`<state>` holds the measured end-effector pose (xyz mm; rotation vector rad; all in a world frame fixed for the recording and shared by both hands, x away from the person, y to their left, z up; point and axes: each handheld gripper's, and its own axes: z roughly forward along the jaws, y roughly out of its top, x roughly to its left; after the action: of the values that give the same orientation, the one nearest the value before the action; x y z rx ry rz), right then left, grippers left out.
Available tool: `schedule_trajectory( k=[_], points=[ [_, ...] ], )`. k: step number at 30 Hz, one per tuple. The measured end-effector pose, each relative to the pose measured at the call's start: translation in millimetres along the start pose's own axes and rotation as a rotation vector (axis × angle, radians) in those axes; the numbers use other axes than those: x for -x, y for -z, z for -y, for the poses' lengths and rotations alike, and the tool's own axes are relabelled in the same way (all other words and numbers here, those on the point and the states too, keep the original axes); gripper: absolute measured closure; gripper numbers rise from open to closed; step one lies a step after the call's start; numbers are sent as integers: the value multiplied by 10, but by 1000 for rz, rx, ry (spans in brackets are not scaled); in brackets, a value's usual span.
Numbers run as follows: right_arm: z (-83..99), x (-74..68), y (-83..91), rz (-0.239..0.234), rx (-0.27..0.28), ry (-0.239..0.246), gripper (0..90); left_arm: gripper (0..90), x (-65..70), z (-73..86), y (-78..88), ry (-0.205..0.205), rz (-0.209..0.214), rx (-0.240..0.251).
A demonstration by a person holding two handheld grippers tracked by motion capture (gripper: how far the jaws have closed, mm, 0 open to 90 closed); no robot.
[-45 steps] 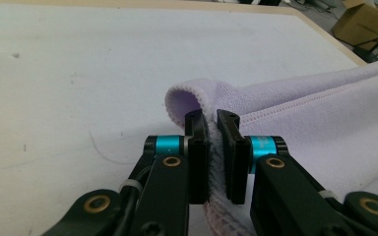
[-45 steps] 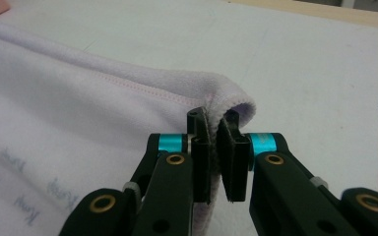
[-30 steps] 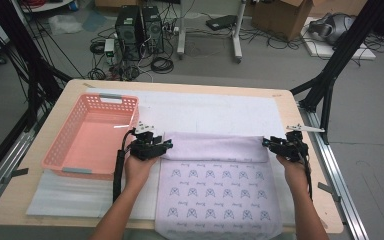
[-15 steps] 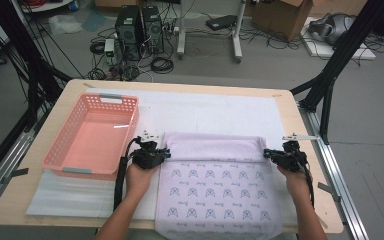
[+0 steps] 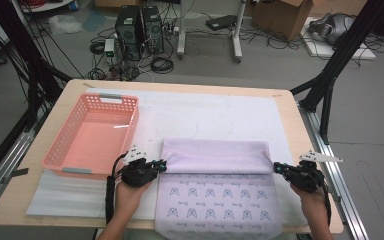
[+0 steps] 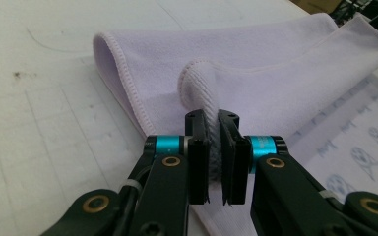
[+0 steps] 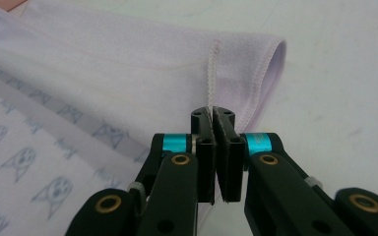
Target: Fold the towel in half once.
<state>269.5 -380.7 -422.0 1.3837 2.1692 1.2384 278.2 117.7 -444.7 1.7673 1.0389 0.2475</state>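
Desk (image 5: 300, 112), pale wood, carries a white mat (image 5: 220, 112) over most of its top. On the mat, near my edge, lies the towel (image 5: 220, 200): lilac, printed with small cat faces on the side facing up, its far end folded back toward me so the plain underside shows as a band (image 5: 215, 156) across the full width. The fold rounds over at the far side, and the folded-back edge lies across the printed part. Pink basket (image 5: 92, 137) sits on the desk's left, just beside the towel's folded band, apart from it. My left tool (image 6: 213, 147) is at the left end of the band, jaws having just been closing, now pinched tight on a bunched ridge of towel hem that rises between the pads. My right tool (image 7: 217, 147) is at the right end of the band, jaws likewise just closed down, nipping the towel's stitched edge between them with almost no gap. Both hands low, both tools close over the mat, each gripping its own corner.
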Motion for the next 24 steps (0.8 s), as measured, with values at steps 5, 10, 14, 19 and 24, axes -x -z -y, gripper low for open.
schedule_trajectory(
  k=[5, 10, 14, 19, 24],
  points=[
    [158, -86, 99, -2, -8, 11, 878, 833, 125, 104, 123, -21, 25, -34],
    [274, -160, 198, -9, -36, 10, 877, 801, 174, 204, 195, -19, 46, -52],
    [294, -195, 221, 12, -58, 5, 721, 544, 184, 140, 183, -47, 41, -13],
    [152, -210, 169, 41, -14, -10, 596, 495, 154, 5, 35, -43, 48, -4],
    [58, -189, -92, 47, -53, -9, 589, 702, 117, 38, -191, -5, 44, -118]
  ],
)
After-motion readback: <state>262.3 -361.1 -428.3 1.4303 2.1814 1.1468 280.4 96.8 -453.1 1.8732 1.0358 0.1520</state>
